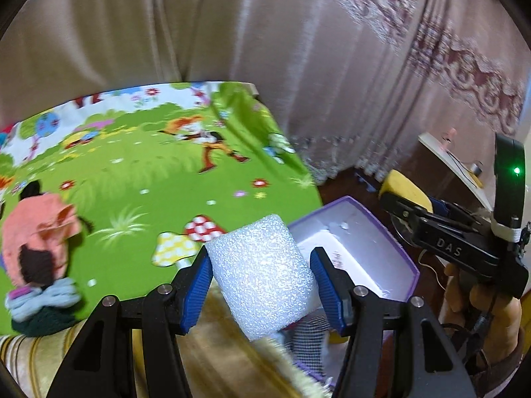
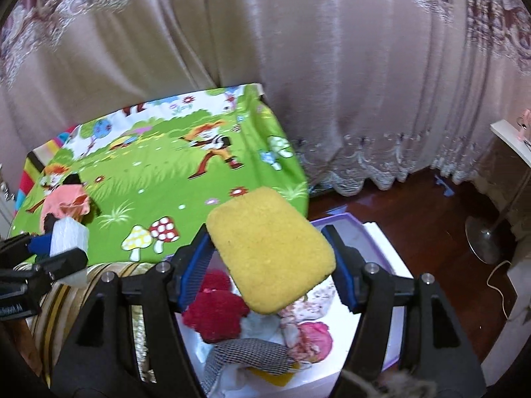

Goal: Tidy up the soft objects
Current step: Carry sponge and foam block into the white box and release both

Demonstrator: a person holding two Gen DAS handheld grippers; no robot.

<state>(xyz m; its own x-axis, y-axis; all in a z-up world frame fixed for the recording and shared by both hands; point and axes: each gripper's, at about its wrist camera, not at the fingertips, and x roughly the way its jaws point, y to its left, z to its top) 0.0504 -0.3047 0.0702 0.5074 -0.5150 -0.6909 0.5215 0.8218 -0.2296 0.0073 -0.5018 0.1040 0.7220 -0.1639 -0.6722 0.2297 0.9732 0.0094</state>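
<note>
My left gripper (image 1: 262,275) is shut on a white foam roll (image 1: 262,275), held above the edge between the green cartoon mat (image 1: 149,172) and the purple-rimmed white box (image 1: 358,248). My right gripper (image 2: 268,258) is shut on a yellow sponge (image 2: 268,252), held over the same box (image 2: 378,242), which holds a red pom-pom (image 2: 215,311), checked cloth (image 2: 249,355) and pink floral cloth (image 2: 308,331). The right gripper also shows in the left wrist view (image 1: 398,199), with the sponge (image 1: 405,189). The left gripper with the foam roll (image 2: 68,235) shows in the right wrist view.
A pile of knitted items, pink, blue and dark green (image 1: 39,252), lies on the mat's left side, also seen in the right wrist view (image 2: 66,202). Curtains (image 2: 332,83) hang behind. A striped cushion (image 2: 66,298) lies near me. A fan base (image 2: 488,238) stands on the wooden floor at the right.
</note>
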